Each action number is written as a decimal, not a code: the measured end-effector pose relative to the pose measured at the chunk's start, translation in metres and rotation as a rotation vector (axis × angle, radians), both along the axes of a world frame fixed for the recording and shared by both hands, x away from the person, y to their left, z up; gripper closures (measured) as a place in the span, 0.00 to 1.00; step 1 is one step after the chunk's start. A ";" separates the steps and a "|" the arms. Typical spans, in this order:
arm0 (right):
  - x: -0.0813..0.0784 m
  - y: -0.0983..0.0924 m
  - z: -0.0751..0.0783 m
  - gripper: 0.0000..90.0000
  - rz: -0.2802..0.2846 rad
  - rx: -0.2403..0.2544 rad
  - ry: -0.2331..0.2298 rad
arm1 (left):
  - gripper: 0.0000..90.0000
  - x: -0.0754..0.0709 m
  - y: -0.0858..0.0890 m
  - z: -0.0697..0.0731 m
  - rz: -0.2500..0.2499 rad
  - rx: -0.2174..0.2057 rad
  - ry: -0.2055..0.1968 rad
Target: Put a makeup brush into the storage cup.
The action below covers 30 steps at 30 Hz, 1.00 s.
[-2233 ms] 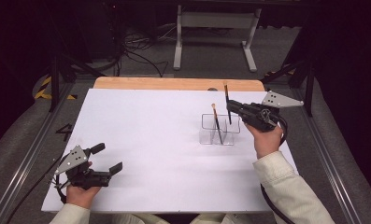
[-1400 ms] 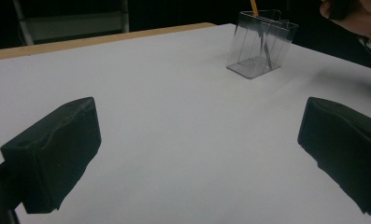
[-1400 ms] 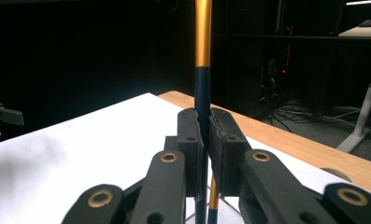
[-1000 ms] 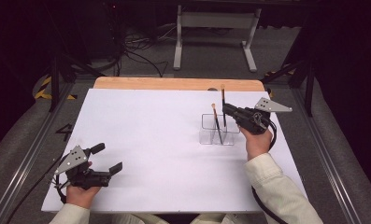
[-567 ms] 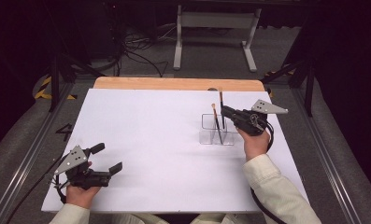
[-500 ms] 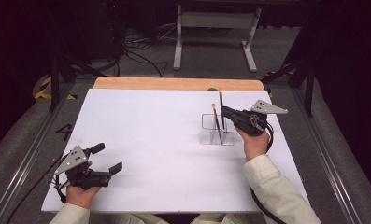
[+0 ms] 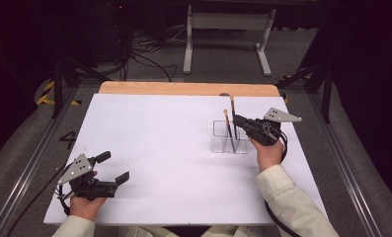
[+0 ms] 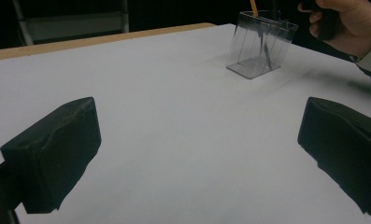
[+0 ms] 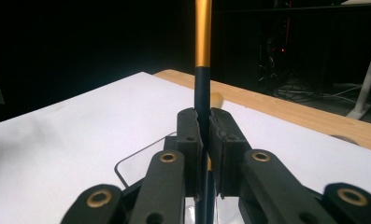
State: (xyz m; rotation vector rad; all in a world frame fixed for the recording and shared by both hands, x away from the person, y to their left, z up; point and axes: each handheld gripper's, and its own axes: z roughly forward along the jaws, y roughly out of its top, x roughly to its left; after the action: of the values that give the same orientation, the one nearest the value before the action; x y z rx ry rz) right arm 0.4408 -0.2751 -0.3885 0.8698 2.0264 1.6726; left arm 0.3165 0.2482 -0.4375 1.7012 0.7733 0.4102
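A clear plastic holder [image 7: 222, 139] with two compartments stands right of the table's middle, also seen in the left gripper view [image 8: 260, 44]. One thin stick [image 7: 227, 126] with an orange top leans inside it. My right gripper [image 7: 236, 120] is shut on a second thin stick [image 9: 203, 42], black below and gold above, and holds it upright over the holder's right side; its lower end reaches down into the holder. My left gripper [image 7: 113, 167] rests near the front left corner, jaws wide open with nothing between the pads [image 8: 57, 158].
A white sheet [image 7: 159, 138] covers the table, with a wooden strip [image 7: 183, 89] along the far edge. Beyond it stand a metal frame [image 7: 223, 29] and floor cables. Metal rails run along both table sides.
My right gripper has moved left and a little down with the stick, bringing it from right of the holder to over it. The left gripper has stayed put.
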 end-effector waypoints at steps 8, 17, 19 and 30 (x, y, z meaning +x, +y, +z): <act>0.001 -0.001 -0.003 0.92 -0.007 -0.011 0.017 | 0.00 0.000 0.000 0.000 -0.002 0.003 0.003; 0.001 0.000 -0.007 0.92 0.000 -0.010 0.028 | 0.00 0.000 0.000 0.000 0.003 -0.001 -0.001; 0.001 -0.001 -0.007 0.92 0.001 -0.010 0.029 | 0.00 0.000 0.000 0.000 0.004 -0.001 -0.003; -0.001 -0.005 -0.008 0.72 0.016 0.026 0.033 | 0.00 0.000 0.000 0.000 -0.001 -0.001 0.001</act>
State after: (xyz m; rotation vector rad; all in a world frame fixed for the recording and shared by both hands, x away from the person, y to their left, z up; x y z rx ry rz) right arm 0.4396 -0.2805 -0.3961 0.8980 2.0424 1.7071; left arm 0.3164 0.2483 -0.4372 1.7008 0.7731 0.4088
